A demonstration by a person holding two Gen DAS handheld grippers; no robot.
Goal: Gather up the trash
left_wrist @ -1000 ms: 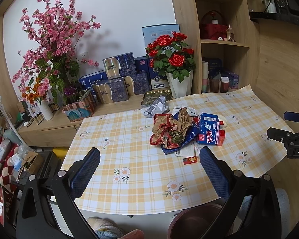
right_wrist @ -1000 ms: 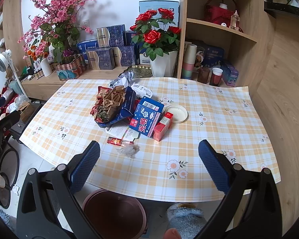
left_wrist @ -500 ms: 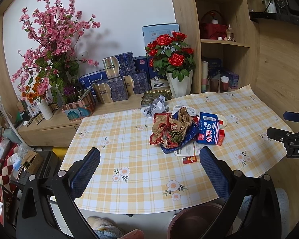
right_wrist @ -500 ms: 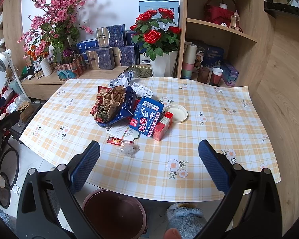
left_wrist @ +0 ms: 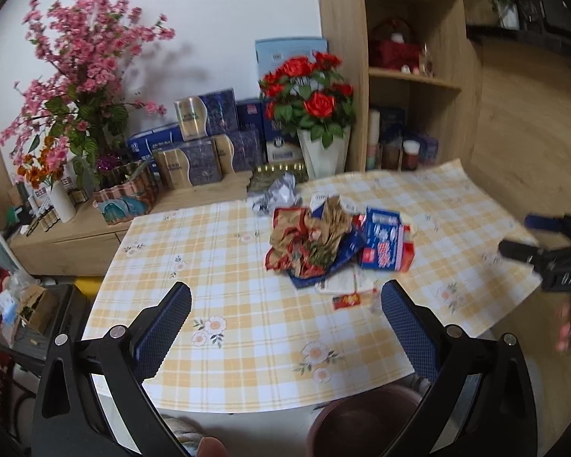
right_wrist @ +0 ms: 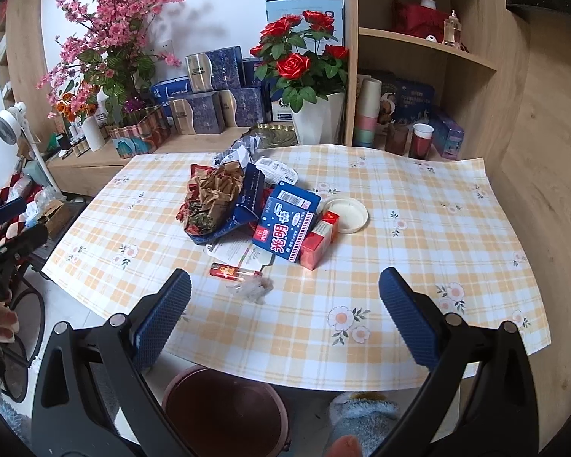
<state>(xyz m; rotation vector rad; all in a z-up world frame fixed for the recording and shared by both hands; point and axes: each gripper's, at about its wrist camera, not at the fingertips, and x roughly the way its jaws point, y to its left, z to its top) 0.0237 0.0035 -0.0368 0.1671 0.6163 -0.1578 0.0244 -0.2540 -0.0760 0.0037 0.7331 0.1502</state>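
A trash pile lies mid-table: a crumpled brown and red wrapper (right_wrist: 213,198), a blue carton (right_wrist: 287,224), a small red box (right_wrist: 319,240), a white lid (right_wrist: 344,215), a paper slip (right_wrist: 240,253), a red sachet (right_wrist: 228,271) and a clear plastic scrap (right_wrist: 253,289). The same wrapper (left_wrist: 308,243) and carton (left_wrist: 384,243) show in the left wrist view. My left gripper (left_wrist: 285,297) is open and empty, short of the pile. My right gripper (right_wrist: 285,282) is open and empty just behind the plastic scrap. A brown bin (right_wrist: 224,407) stands under the table's near edge.
The checked tablecloth (right_wrist: 418,251) overhangs the front edge. Behind the table are a rose pot (right_wrist: 318,114), blue gift boxes (right_wrist: 209,87), pink blossoms (right_wrist: 110,45) and a shelf with cups (right_wrist: 418,141). Crumpled silver paper (right_wrist: 236,150) lies at the far edge. A slippered foot (right_wrist: 361,419) is beside the bin.
The left wrist view has gone blurry and the scene has slid slightly left, so the left gripper has turned a little right. The right gripper has barely moved. Both stay open.
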